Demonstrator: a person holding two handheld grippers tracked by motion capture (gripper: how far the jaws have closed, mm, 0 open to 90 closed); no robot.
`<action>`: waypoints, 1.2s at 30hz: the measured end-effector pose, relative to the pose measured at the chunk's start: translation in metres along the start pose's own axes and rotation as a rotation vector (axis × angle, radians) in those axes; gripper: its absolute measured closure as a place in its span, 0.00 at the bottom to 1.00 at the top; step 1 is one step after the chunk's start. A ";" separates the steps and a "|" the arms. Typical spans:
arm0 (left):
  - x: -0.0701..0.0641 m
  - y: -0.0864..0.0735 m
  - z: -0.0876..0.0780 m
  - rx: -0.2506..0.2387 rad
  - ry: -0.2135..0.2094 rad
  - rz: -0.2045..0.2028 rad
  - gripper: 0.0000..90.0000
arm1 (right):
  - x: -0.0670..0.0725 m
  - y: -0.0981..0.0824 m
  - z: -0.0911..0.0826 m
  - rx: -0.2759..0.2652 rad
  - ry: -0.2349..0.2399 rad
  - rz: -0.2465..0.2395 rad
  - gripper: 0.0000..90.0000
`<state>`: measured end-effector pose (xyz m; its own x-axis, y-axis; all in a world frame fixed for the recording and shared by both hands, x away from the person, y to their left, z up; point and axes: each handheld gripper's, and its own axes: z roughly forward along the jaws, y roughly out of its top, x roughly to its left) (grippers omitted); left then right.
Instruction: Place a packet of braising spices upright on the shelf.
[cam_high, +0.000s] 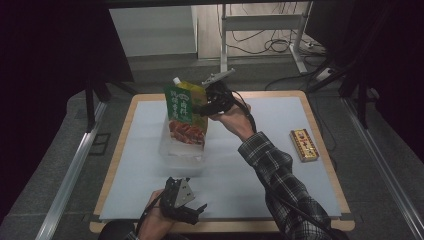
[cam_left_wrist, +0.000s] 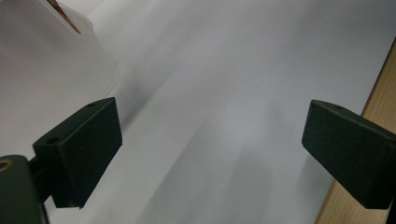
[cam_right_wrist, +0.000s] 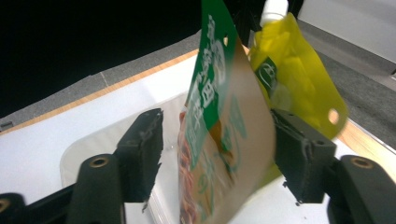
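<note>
The green food pouch stands upright in a clear plastic tub, with a yellow spouted pouch just behind it. The right hand-held gripper has its jaws apart on either side of the green pouch, with a gap at the left jaw (contact at the right one is hard to judge). The placing looks done; drawing the hand away is left. The left hand-held gripper waits near the surface edge, jaws wide and empty. A snack bar lies well off to the right gripper's side.
</note>
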<state>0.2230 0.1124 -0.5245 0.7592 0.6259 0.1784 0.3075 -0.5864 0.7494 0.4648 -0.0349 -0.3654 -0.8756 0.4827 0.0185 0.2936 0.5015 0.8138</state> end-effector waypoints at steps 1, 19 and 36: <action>0.000 0.000 0.000 0.001 0.000 -0.002 0.05 | -0.001 -0.002 -0.001 -0.002 -0.001 0.004 0.38; 0.003 0.001 -0.002 0.000 -0.026 -0.040 0.06 | 0.004 -0.025 -0.015 0.003 0.003 -0.056 0.16; 0.008 0.000 -0.006 -0.062 -0.075 -0.072 0.08 | 0.010 -0.050 -0.030 -0.005 0.062 -0.029 0.10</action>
<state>0.2259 0.1209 -0.5196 0.7780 0.6236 0.0760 0.3283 -0.5067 0.7972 0.4297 -0.0769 -0.3885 -0.9059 0.4223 0.0311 0.2663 0.5109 0.8174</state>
